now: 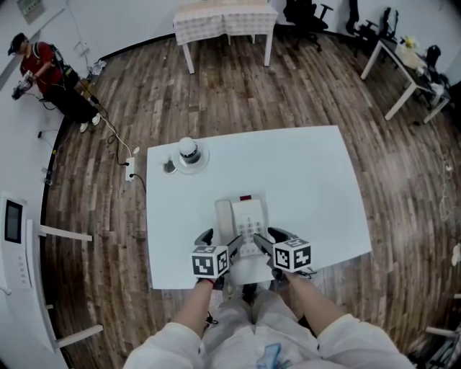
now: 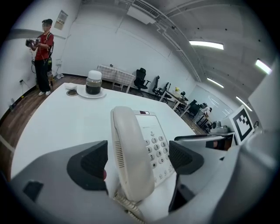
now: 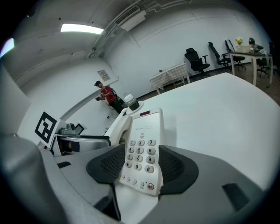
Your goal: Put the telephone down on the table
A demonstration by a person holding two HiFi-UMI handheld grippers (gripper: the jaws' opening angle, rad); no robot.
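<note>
Phone (image 1: pixel 241 222) lies on white table (image 1: pixel 317 187), low centre of head view, close to the table's near edge. Keypad up, handset in cradle on phone's left side, coiled cord at the near end. L gripper (image 1: pixel 218 242) and R gripper (image 1: pixel 272 238) sit side by side at the phone's near end, just left and just right of centre, marker cubes facing up toward the camera. L gripper view: jaws wide apart, handset and keypad both seen betw. them. Left pad (image 2: pixel 89 164) shows a thin white strip betw. it and the handset; the other pad is just beside the keypad edge. No squeeze seen, so it stands wide open w/ nothing gripped. R gripper view: jaws apart, keypad part of phone betw. the pads (image 3: pixel 109 166), handset off behind the left-hand one. Pads v. close to phone's sides and contact can't be told for sure, but no clear pinch, so read as spread and not holding. Elsewhere: jar (image 1: pixel 189 150) w/ white lid on saucer (image 1: pixel 200 163), upper left of table, well apart from phone; small dark item (image 1: pixel 169 167) just left of saucer. Wood floor (image 1: pixel 108 238) all round. Person in red top (image 1: pixel 39 65) at upper left of frame by the wall. Cloth-covered table (image 1: pixel 223 18) top centre, office chairs (image 1: pixel 306 18) upper right.
</note>
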